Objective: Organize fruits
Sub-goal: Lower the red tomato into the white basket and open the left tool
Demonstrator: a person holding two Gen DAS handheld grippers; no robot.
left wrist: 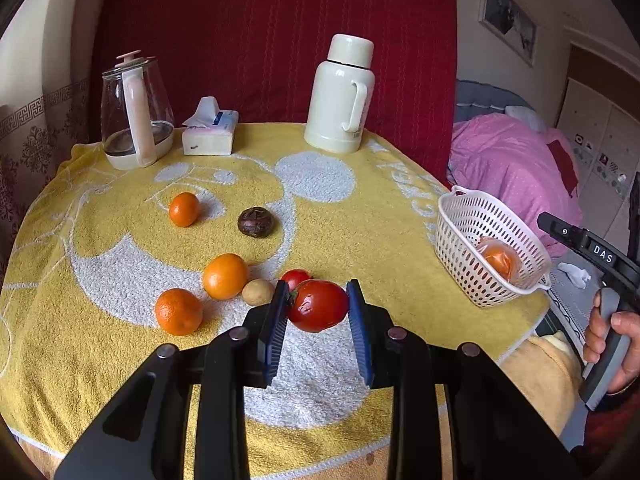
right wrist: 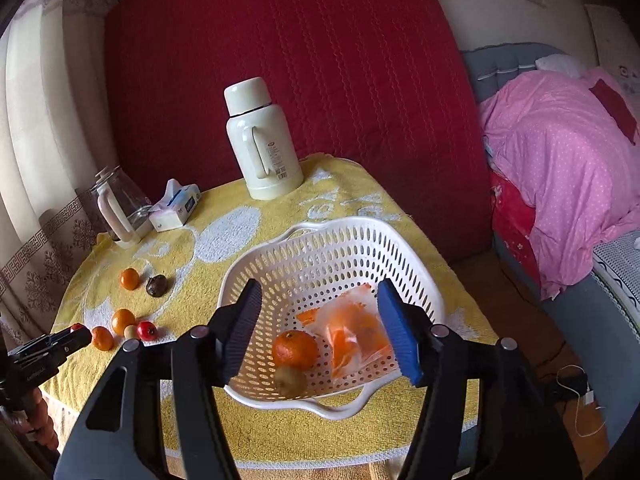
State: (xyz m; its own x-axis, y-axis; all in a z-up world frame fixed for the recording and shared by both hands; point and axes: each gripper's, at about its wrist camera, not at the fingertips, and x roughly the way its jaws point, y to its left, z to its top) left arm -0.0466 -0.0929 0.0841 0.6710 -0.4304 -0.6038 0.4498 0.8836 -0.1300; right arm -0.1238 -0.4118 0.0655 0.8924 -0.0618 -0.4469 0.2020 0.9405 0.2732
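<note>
My left gripper [left wrist: 318, 296] is shut on a large red tomato [left wrist: 318, 312], held just above the yellow towel. Behind it lie a smaller red fruit [left wrist: 295, 277], a pale round fruit [left wrist: 258, 292], three oranges [left wrist: 225, 276] and a dark brown fruit [left wrist: 256, 221]. My right gripper [right wrist: 319, 286] hangs open over the white perforated basket [right wrist: 332, 226], nothing between its blue pads. Inside the basket are an orange [right wrist: 295, 349], a brownish fruit [right wrist: 291, 380] and a clear bag with orange contents [right wrist: 352, 332]. The basket [left wrist: 460, 216] stands at the table's right edge.
At the back of the round table stand a cream thermos [left wrist: 340, 96], a tissue box [left wrist: 210, 132] and a glass kettle [left wrist: 134, 116]. A bed with a pink quilt [right wrist: 560, 168] lies to the right. A hand [left wrist: 612, 336] grips the right gripper's handle beyond the table edge.
</note>
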